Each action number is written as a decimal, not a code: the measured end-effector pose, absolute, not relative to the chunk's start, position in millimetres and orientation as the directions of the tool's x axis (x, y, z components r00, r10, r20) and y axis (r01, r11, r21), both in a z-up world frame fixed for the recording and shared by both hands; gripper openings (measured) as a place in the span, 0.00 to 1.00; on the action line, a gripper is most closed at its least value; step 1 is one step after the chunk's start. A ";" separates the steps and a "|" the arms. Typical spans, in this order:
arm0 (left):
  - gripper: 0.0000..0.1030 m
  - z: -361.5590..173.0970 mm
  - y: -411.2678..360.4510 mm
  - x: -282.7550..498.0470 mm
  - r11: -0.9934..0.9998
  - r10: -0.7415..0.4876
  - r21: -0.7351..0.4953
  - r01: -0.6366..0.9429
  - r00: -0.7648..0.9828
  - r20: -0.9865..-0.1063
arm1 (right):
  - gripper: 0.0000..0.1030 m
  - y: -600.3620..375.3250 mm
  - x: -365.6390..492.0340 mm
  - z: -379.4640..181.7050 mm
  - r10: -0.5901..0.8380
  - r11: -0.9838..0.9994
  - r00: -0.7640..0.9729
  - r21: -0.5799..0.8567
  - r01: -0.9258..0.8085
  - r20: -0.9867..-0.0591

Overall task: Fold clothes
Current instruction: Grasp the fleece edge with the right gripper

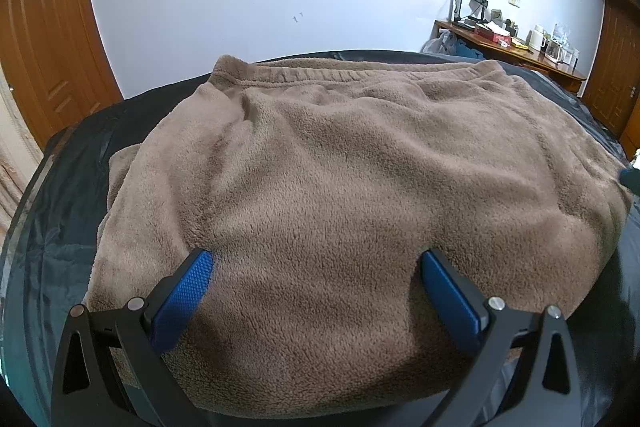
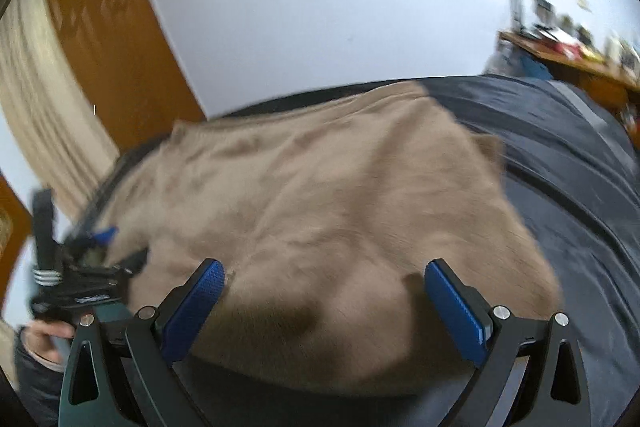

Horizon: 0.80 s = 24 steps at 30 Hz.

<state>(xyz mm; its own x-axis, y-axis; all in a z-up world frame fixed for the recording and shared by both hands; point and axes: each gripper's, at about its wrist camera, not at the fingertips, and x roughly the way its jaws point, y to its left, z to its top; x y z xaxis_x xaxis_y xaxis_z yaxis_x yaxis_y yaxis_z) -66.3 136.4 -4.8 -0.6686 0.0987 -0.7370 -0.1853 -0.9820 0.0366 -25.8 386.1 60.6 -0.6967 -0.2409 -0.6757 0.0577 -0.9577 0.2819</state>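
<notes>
A brown fleece garment [image 1: 340,187] lies folded on a dark sheet-covered bed [image 1: 60,227], its ribbed hem at the far edge. My left gripper [image 1: 316,263] is open, its blue pads [image 1: 184,299] spread wide just above the garment's near part, holding nothing. In the right wrist view, which is blurred by motion, the same garment [image 2: 320,207] fills the middle. My right gripper [image 2: 324,271] is open and empty over the garment's near edge. The left gripper [image 2: 80,267] and the hand holding it show at the far left.
A wooden desk [image 1: 520,51] with a lamp, kettle and clutter stands at the back right. Wooden doors [image 1: 48,47] flank the white wall. A beige curtain [image 2: 36,99] hangs on the left. The dark bed surface [image 2: 580,187] extends to the right of the garment.
</notes>
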 end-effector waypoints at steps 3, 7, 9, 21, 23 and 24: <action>1.00 -4.5 136.7 -65.9 -0.982 0.098 0.038 -0.185 -0.669 -0.737 | 0.99 414.8 -5.0 57.1 -0.221 -0.945 -0.689 0.326 -0.024 -0.690; 1.00 -4.0 137.1 -65.2 -0.982 0.097 0.038 -0.184 -0.669 -0.737 | 0.99 439.2 14.4 42.6 -0.220 -0.919 -0.665 0.379 -0.104 -0.714; 1.00 -3.9 137.1 -64.9 -0.982 0.098 0.038 -0.185 -0.669 -0.737 | 0.99 443.8 18.8 37.1 -0.243 -0.901 -0.660 0.418 -0.119 -0.711; 1.00 -4.1 136.9 -65.2 -0.982 0.099 0.038 -0.188 -0.668 -0.738 | 0.99 430.5 3.8 22.6 -0.376 -0.823 -0.642 0.560 -0.100 -0.668; 1.00 -4.1 136.7 -65.3 -0.981 0.100 0.038 -0.188 -0.668 -0.738 | 0.99 430.9 -0.9 22.1 -0.374 -0.820 -0.651 0.563 -0.101 -0.661; 1.00 -4.2 136.6 -65.3 -0.981 0.100 0.038 -0.189 -0.668 -0.738 | 0.99 431.1 -3.2 21.8 -0.373 -0.819 -0.655 0.565 -0.101 -0.657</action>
